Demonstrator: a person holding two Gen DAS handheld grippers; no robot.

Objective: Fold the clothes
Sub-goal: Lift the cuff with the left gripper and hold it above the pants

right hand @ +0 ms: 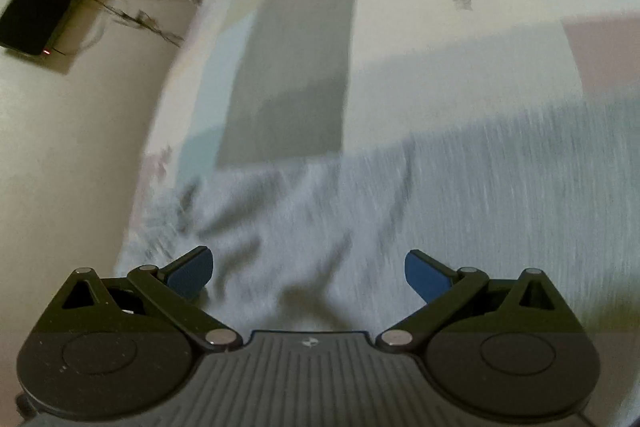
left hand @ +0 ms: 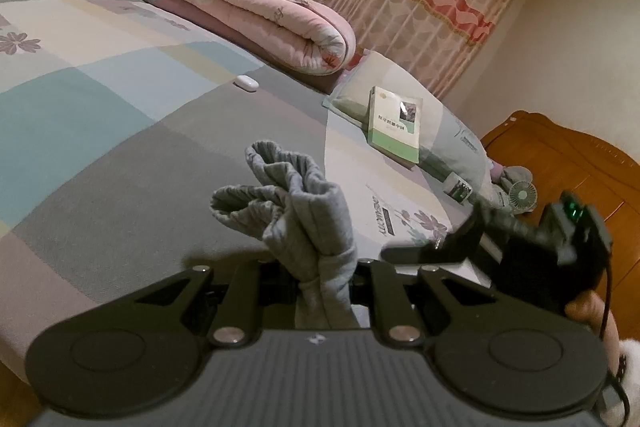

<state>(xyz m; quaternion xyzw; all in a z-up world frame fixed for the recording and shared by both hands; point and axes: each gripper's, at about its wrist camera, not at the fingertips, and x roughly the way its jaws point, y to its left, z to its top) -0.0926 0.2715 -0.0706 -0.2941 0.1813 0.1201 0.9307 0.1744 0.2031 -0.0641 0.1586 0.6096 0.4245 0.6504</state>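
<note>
the left gripper (left hand: pixel 325 291) is pinching a bunch of the grey garment (left hand: pixel 304 211), lifting it up over the patchwork bedsheet (left hand: pixel 120 115). the right gripper (right hand: pixel 309 277) is spread wide with nothing in it, right above the blurry grey cloth on the bed.

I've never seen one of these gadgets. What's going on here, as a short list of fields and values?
place: bed with patchwork sheet
garment: grey garment, bunched, held up off the bed
left gripper: shut on the grey garment
right gripper: open, above grey cloth; its view is blurred
also on bed: folded pink quilt, book on a pillow, small white object
fold: not yet done
</note>
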